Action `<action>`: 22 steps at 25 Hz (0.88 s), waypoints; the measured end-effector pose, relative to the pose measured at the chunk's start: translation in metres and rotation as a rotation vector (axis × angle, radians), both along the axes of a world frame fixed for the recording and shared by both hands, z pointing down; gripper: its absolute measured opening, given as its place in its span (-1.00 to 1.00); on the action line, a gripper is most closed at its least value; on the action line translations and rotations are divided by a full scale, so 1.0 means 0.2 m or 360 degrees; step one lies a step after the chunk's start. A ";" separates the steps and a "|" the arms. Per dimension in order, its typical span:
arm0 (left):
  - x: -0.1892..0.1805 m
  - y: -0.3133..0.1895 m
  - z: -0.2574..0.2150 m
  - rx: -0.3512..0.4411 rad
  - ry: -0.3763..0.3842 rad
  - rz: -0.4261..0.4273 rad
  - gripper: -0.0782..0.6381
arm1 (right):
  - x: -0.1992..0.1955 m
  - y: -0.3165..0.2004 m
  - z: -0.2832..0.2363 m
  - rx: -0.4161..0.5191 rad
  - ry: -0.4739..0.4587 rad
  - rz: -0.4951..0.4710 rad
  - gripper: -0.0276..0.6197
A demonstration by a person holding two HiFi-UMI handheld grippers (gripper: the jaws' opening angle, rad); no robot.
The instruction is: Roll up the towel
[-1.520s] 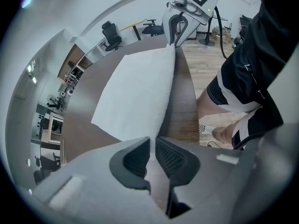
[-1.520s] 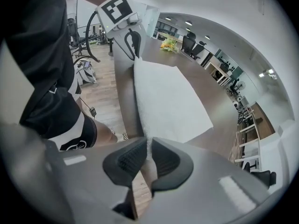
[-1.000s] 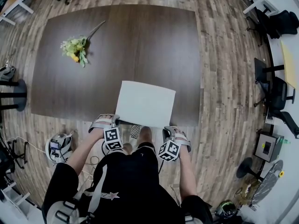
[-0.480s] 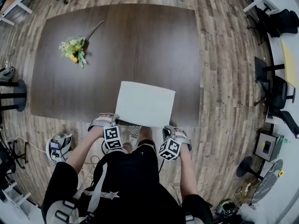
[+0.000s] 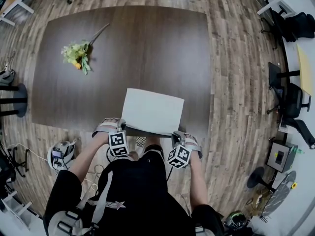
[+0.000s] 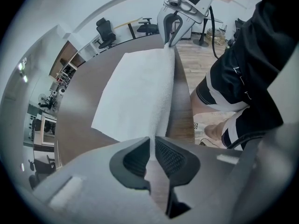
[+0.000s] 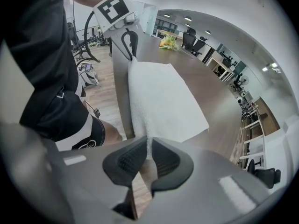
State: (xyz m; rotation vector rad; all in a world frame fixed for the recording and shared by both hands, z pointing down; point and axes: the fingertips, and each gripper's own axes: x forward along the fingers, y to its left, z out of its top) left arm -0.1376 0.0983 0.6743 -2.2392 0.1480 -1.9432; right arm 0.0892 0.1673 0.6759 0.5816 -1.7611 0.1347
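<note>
The left gripper (image 6: 150, 146) is pinching the near left corner of the white towel (image 5: 152, 111), its dark ribbed pads (image 6: 174, 155) pressing together on the cloth's edge, which is running straight out ahead of the jaws. The right gripper (image 7: 147, 158) is doing the same at the near right corner, its jaws clamping a thin fold of the terry cloth between them. Both grippers are pointing steeply down at the near edge of the dark wooden table (image 5: 123, 38), and each is showing at the far end of the other's view, across the towel's near edge. That edge is stretching between the two grippers along the table's rim, while the rest of the towel is lying flat on the tabletop ahead of the jaws. Far beyond the left gripper, well apart from the towel, a small bunch of yellow-green flowers (image 5: 78, 53) is lying on the table. Behind both grippers the person's dark shorts (image 5: 133, 181) are showing above the wood-plank floor (image 5: 236, 82).
</note>
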 end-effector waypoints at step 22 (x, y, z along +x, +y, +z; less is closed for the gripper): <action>0.02 -0.11 0.07 -0.0004 0.0027 -0.0046 -0.64 | 0.02 -0.12 0.07 -0.0039 -0.0054 0.0012 -0.79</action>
